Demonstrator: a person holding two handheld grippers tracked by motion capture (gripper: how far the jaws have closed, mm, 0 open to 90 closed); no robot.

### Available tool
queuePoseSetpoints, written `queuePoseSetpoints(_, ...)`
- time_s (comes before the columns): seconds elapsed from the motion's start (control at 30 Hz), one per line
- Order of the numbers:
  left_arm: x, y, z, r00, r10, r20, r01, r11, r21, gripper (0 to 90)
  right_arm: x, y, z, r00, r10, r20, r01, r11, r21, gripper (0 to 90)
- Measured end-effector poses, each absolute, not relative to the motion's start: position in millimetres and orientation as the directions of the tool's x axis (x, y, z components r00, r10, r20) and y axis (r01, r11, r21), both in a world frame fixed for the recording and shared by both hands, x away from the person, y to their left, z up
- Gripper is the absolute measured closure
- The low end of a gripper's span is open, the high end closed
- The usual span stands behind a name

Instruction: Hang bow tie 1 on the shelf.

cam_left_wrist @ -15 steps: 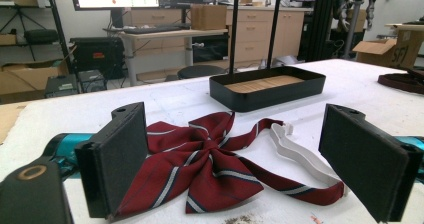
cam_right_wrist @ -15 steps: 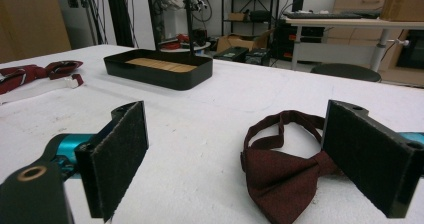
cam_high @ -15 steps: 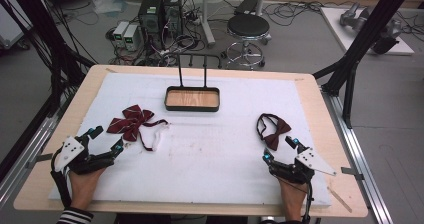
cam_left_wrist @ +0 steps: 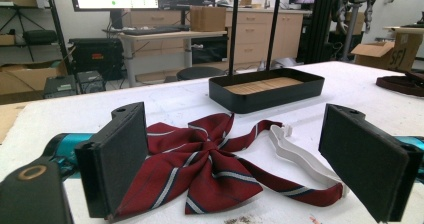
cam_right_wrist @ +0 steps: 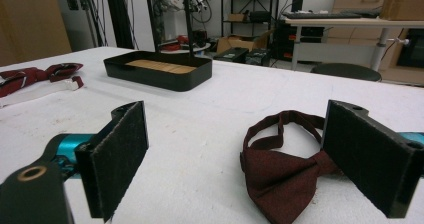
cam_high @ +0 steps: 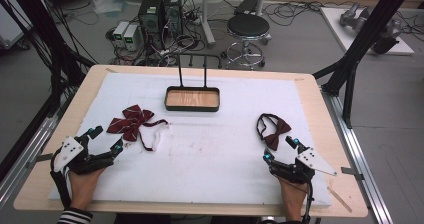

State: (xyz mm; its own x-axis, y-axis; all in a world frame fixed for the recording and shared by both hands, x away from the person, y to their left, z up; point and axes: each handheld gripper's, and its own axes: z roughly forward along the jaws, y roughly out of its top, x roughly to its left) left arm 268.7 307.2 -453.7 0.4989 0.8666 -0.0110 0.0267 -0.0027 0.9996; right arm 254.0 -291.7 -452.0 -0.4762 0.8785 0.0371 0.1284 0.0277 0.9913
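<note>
Left gripper (cam_high: 105, 139) low at the counter's (cam_high: 210, 159) 8 o'clock, fingers (cam_left_wrist: 120, 159) spread wide, holding nothing, aimed at the striped maroon bow tie (cam_high: 131, 121) just ahead, with its white strap (cam_high: 157, 136) trailing toward 3 o'clock. Right gripper (cam_high: 280, 149) at 4 o'clock, fingers (cam_right_wrist: 372, 156) likewise wide and empty, the plain dark red bow tie (cam_high: 272, 129) just beyond the tips. Black tray (cam_high: 192, 99) with wooden floor at 12 o'clock.

My left gripper (cam_high: 104, 139) and right gripper (cam_high: 280, 149) are black, each with teal tips, a grey three-cornered plate and a black cable. Their jaws carry flat dark pads (cam_left_wrist: 120, 159). My left sleeve (cam_high: 75, 216) is striped black and white.
</note>
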Motion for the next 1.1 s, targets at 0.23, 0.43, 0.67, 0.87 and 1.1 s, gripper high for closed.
queuePoseSetpoints(0.23,270.0,308.8,-452.8,0.505,0.862,-0.027,0.044,0.005,0.999,12.6,254.1,-291.8,-452.0,-0.477,0.878,0.036,0.127,0.029,0.992,10.7)
queuePoseSetpoints(0.43,272.0,309.7,-449.2,0.504,0.863,-0.015,0.074,-0.026,0.997,12.6,254.2,-292.2,-452.0,-0.474,0.88,0.035,0.126,0.028,0.992,10.7)
queuePoseSetpoints(0.67,274.1,309.3,-435.9,0.507,0.862,0.007,0.097,-0.065,0.993,12.6,254.2,-292.1,-452.0,-0.473,0.881,0.034,0.125,0.029,0.992,10.7)
queuePoseSetpoints(0.87,278.3,306.8,-421.6,0.52,0.853,0.034,0.113,-0.108,0.988,12.7,254.2,-292.3,-452.0,-0.474,0.88,0.039,0.126,0.024,0.992,10.7)
queuePoseSetpoints(1.1,290.2,302.0,-407.2,0.537,0.842,0.042,0.176,-0.161,0.971,12.7,253.8,-292.4,-452.0,-0.471,0.88,0.049,0.132,0.015,0.991,10.7)
